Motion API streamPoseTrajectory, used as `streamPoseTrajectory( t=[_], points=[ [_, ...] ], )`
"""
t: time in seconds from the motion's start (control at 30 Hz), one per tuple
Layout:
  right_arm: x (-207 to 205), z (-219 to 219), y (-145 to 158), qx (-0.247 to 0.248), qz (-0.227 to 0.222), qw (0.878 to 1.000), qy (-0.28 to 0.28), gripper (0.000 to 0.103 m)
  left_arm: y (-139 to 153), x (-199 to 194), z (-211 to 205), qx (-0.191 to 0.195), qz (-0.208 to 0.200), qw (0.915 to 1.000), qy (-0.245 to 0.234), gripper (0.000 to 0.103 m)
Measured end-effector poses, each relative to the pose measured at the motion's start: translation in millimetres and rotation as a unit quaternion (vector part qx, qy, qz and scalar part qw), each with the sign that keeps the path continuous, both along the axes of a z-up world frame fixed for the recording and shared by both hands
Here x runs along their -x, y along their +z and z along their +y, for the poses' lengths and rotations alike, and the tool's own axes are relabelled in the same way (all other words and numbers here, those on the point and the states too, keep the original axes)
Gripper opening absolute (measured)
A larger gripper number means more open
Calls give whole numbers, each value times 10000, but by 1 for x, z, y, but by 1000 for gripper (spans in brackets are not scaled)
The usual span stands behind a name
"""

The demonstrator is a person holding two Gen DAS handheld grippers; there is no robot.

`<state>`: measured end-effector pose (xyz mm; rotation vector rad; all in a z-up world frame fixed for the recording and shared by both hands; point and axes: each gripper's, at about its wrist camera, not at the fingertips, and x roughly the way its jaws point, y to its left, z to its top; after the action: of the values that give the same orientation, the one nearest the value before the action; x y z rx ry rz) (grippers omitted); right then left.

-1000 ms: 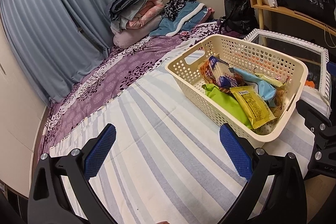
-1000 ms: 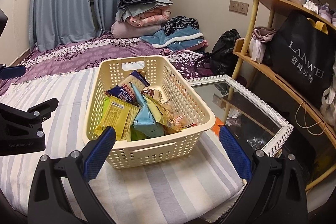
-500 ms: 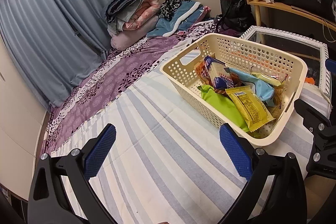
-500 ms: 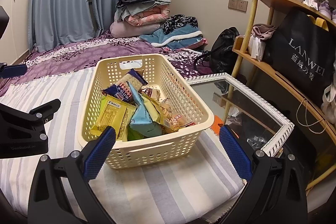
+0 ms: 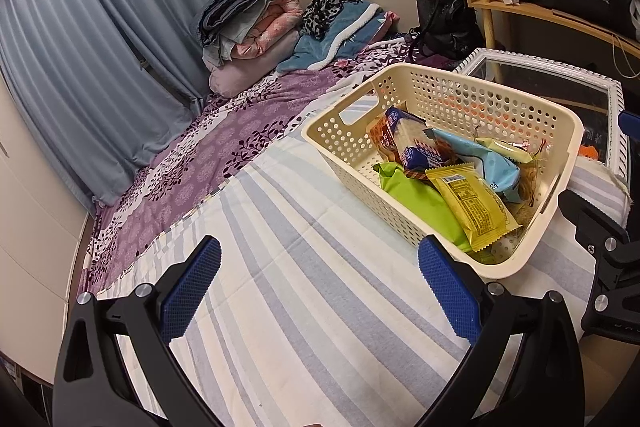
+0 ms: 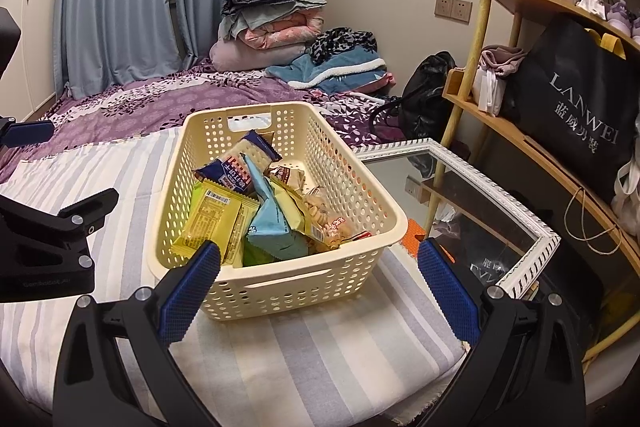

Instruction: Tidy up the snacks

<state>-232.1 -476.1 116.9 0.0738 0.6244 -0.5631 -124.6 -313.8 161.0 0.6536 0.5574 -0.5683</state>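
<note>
The snacks (image 6: pixel 256 211) are heaped in the basket (image 6: pixel 360 187), which is set on the striped cloth (image 5: pixel 304 307) near the bed edge, probably so that both grippers reach it. The right gripper (image 6: pixel 318 285) is held wide open and empty before the basket's near wall; the left gripper (image 5: pixel 318 291) is likewise wide open and empty over bare cloth. A mirror (image 6: pixel 532 223) and shelf (image 6: pixel 500 123) crowd the right side.
</note>
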Motion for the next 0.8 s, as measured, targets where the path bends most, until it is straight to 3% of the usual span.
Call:
streamPoseTrajectory(
  t=[0.8],
  points=[
    [1,3,-4,-55,-6,10000,12,98,-2,1,5,15,-11,10000,-60,100]
  ],
)
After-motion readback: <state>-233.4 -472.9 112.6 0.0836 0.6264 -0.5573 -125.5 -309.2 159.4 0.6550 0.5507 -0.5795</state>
